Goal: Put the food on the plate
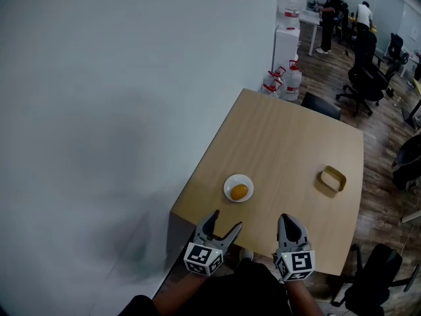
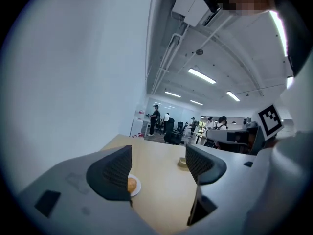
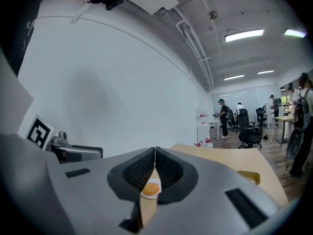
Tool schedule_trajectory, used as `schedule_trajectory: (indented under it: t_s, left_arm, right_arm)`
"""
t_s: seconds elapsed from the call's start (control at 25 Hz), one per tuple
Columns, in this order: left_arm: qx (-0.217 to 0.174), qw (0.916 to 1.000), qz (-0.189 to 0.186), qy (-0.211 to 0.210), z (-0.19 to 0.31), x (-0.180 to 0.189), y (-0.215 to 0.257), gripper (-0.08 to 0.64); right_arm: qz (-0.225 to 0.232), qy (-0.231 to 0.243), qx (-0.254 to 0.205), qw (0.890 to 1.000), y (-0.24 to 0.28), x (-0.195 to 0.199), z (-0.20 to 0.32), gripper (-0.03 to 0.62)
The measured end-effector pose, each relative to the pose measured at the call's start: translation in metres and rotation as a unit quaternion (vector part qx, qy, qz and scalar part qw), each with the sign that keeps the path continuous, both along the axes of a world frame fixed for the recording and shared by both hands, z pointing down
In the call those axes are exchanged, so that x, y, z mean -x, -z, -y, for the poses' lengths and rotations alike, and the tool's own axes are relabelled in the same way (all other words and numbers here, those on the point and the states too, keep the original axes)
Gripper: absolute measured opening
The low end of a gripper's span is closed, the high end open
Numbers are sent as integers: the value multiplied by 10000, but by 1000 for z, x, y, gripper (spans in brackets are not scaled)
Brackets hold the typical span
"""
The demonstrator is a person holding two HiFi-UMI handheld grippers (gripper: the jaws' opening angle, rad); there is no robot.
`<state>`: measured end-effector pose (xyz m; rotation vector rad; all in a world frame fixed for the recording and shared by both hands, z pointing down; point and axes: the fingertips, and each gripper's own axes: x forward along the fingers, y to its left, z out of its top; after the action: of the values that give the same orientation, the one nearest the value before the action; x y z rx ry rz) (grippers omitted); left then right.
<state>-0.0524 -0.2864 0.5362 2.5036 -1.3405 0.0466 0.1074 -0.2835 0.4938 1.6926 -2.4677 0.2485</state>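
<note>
The left hand-held gripper (image 2: 158, 153) hides half the plate (image 2: 137, 186)

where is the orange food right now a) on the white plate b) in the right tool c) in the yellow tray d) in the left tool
A: the orange food lies on the white plate; the left tool is open and empty, the right tool shut on nothing.

Setting: open-plan office. Evidence: black swivel chairs (image 1: 364, 78) on a dark wood-plank floor (image 1: 317, 72); white desk (image 1: 308, 17) at the far end, with people (image 1: 328, 12) standing by it; strip lights (image 2: 201, 76) and exposed pipes (image 2: 170, 53) on a bare white ceiling; large water bottles (image 1: 291, 82) with red caps beside a white cabinet (image 1: 287, 45); plain white wall (image 1: 118, 78); light wooden table (image 1: 289, 137) set against it.
</note>
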Motion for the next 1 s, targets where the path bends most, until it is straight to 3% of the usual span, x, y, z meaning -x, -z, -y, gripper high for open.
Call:
schedule_trajectory:
  t_s: [0.24, 0.28, 0.36, 0.52, 0.76, 1.0]
  left_arm:
    - [-374, 9987, -175, -309, -56, -1, 44, 337]
    - [-392, 9987, -167, -261, -62, 3, 44, 314]
    - [-454, 9988, -88, -154, -76, 13, 44, 148]
    - [-441, 9990, -93, -52, -110, 40, 50, 44]
    - [-532, 9980, -92, -316, -145, 54, 54, 26]
    - [-539, 9970, -148, -526, -159, 48, 45, 26]
  right_arm:
    - [-63, -137, -36, 9999, 10, 26, -46, 60]
    - [-73, -188, -38, 9998, 6, 29, -54, 60]
    - [-92, -312, -28, 9995, -1, 33, -72, 60]
    - [-179, -612, -41, 9980, 4, 39, -116, 60]
    - [-306, -1093, -105, 9935, 16, 44, -175, 60]
    - [-358, -1303, 7, 9908, -1, 46, -200, 60]
